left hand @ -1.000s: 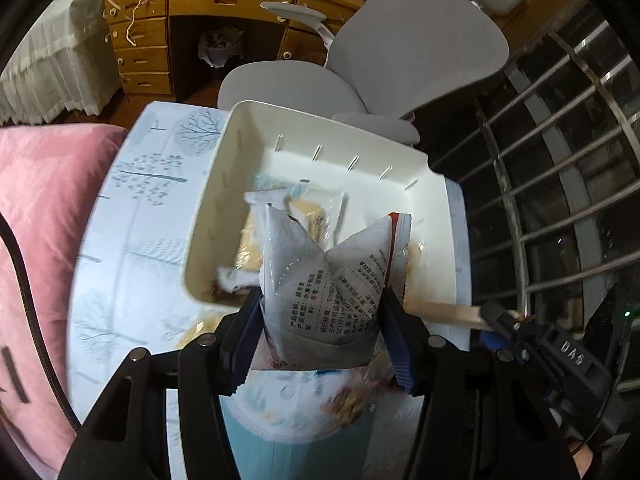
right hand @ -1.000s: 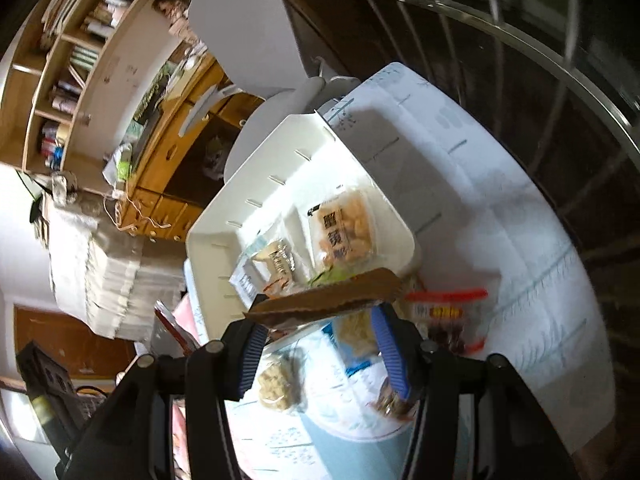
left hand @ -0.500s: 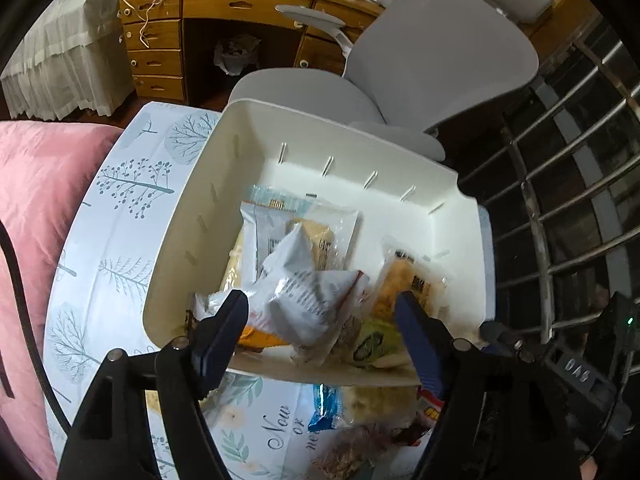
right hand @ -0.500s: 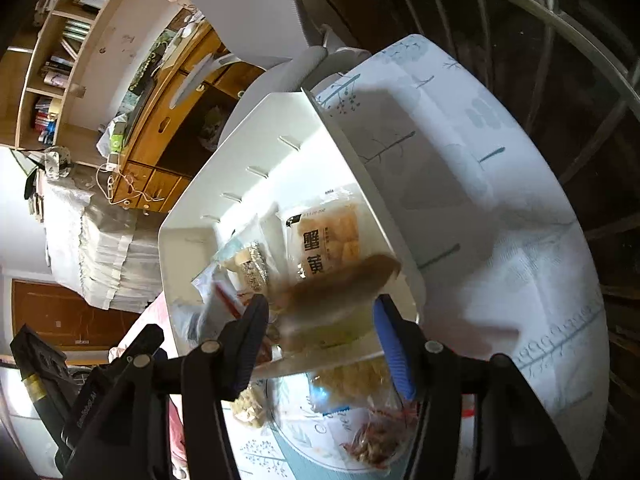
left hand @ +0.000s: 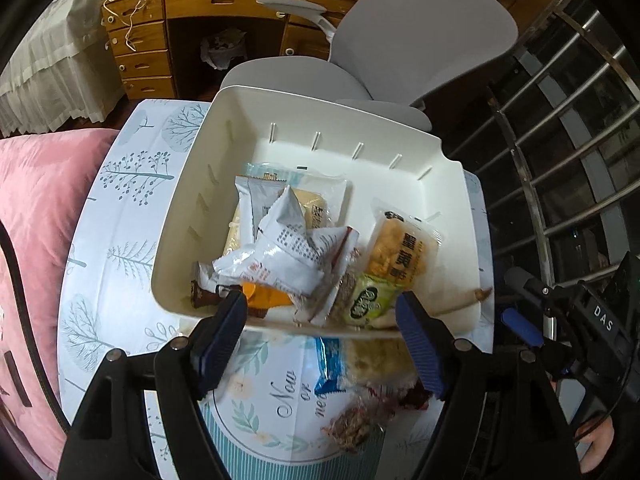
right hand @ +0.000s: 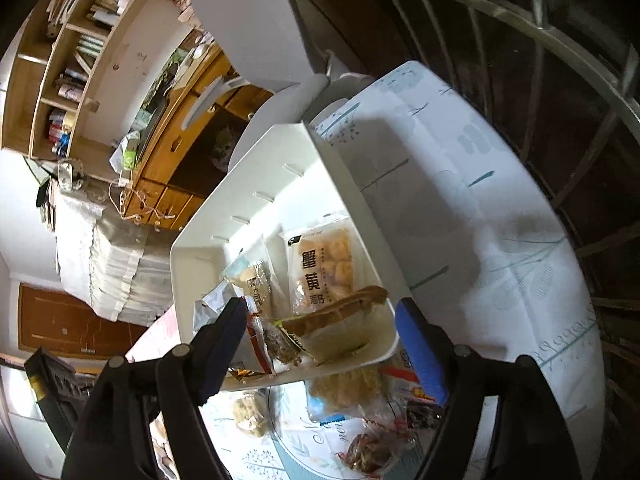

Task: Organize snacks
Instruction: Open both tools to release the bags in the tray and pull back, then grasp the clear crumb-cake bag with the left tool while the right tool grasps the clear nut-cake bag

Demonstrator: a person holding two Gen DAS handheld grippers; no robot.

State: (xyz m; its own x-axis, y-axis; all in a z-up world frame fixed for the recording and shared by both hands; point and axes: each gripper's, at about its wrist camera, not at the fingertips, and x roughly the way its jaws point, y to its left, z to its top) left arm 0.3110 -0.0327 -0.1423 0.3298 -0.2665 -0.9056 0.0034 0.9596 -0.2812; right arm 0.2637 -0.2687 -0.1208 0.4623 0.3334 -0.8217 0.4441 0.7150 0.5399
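Observation:
A white bin on the round table holds several snack packets. A crumpled white packet lies in its middle, beside a yellow egg-yolk snack bag and a brown stick-shaped snack leaning on the near right wall. My left gripper is open and empty above the bin's near rim. My right gripper is open and empty at the bin's near right corner. Loose snacks lie on the table in front of the bin.
The table has a tree-print cloth. A grey office chair and a wooden desk stand behind it. A pink cushion is at the left. A metal railing runs along the right.
My left gripper opened and dropped the white packet into the bin, then drew back. My right gripper opened and let the brown stick snack fall into the bin.

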